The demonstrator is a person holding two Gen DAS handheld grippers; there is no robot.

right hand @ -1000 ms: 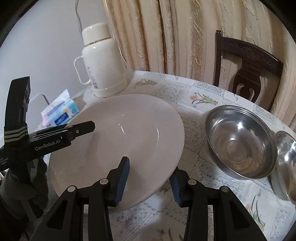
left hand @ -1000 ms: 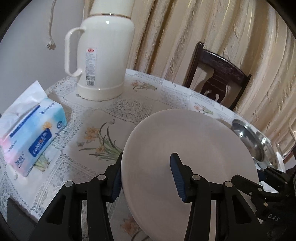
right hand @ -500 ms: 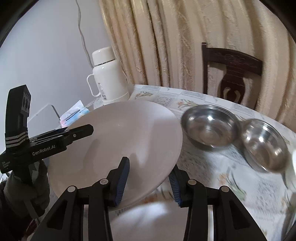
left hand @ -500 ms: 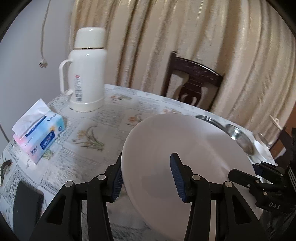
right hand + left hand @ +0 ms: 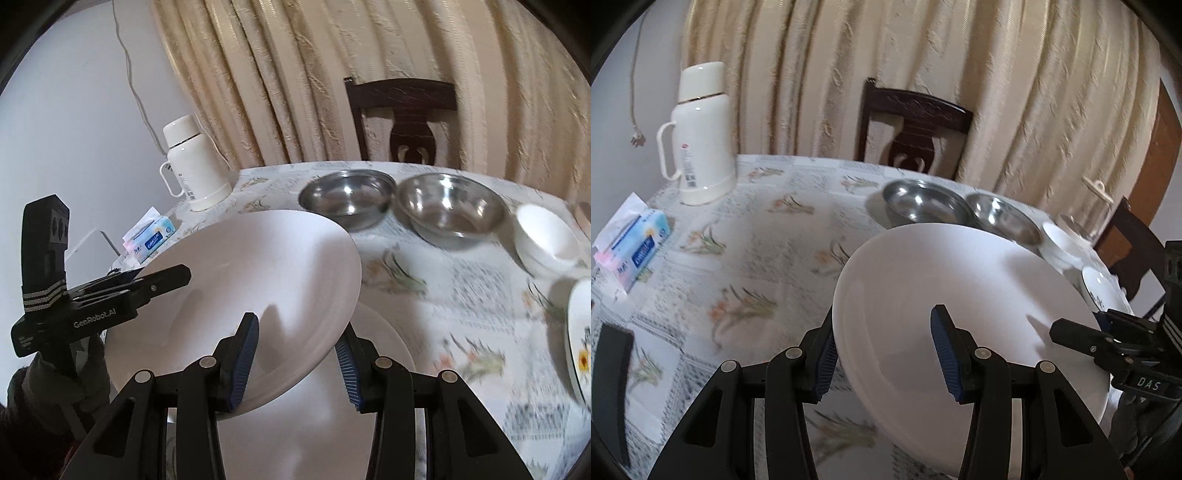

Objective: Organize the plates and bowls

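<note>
**Plate lifted and carried toward second plate**

Both sets of fingers pinching the rim of the white plate (image 5: 236, 280), now raised off the worktop (image 5: 746, 258), hovering above a second plate (image 5: 384, 343) under the right fingers (image 5: 245, 354). Stacking likely next. Lower plate mostly hidden; background blurred.

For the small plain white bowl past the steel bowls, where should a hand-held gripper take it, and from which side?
Grip the small white bowl at its rim, one finger inside and one outside the wall. It stands upright and open, so come from above at its near edge, away from the steel bowl close on its left.
</note>
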